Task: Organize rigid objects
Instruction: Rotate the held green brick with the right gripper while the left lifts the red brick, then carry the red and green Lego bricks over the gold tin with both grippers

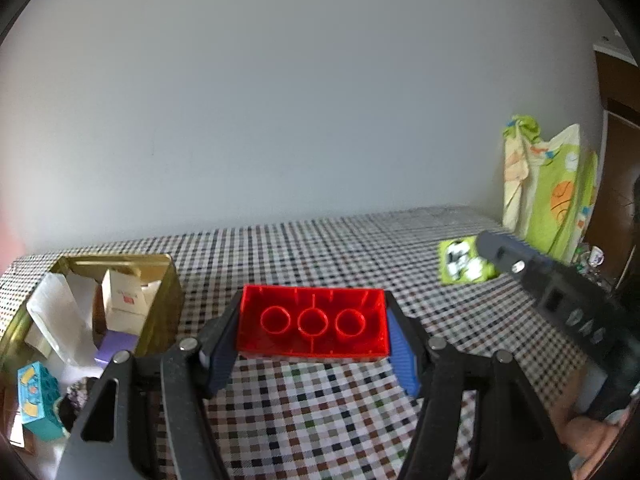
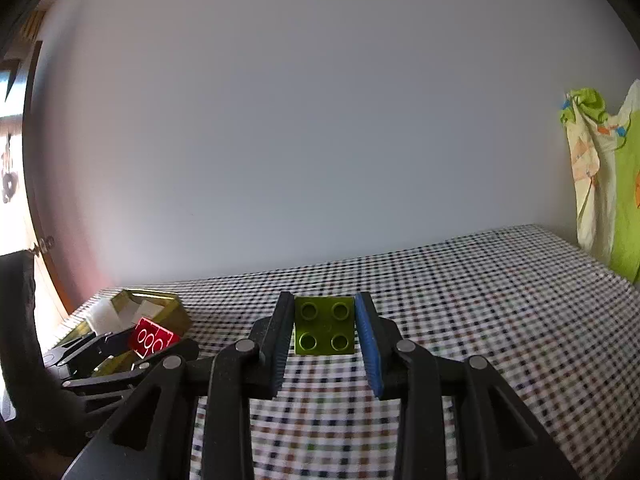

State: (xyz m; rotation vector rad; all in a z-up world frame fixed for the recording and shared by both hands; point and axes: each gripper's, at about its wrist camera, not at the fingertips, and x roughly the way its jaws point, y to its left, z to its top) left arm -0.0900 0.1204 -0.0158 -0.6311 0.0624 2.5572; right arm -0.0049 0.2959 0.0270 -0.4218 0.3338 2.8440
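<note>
My left gripper (image 1: 312,328) is shut on a red toy brick (image 1: 313,323), held above the checkered table with its hollow underside facing the camera. My right gripper (image 2: 324,326) is shut on a green square brick (image 2: 324,326) with its studs facing the camera, also above the table. In the right wrist view the left gripper and the red brick (image 2: 151,338) show at lower left, in front of a gold tin (image 2: 160,304). In the left wrist view the right gripper's body (image 1: 560,300) shows at right, with the green brick (image 1: 464,266) at its tip.
The gold tin (image 1: 160,288) at left holds white boxes and a purple block. A teal toy block (image 1: 38,400) lies by the table's left edge. A green patterned cloth (image 1: 548,188) hangs at the far right. The checkered tablecloth (image 1: 320,420) runs to a plain wall.
</note>
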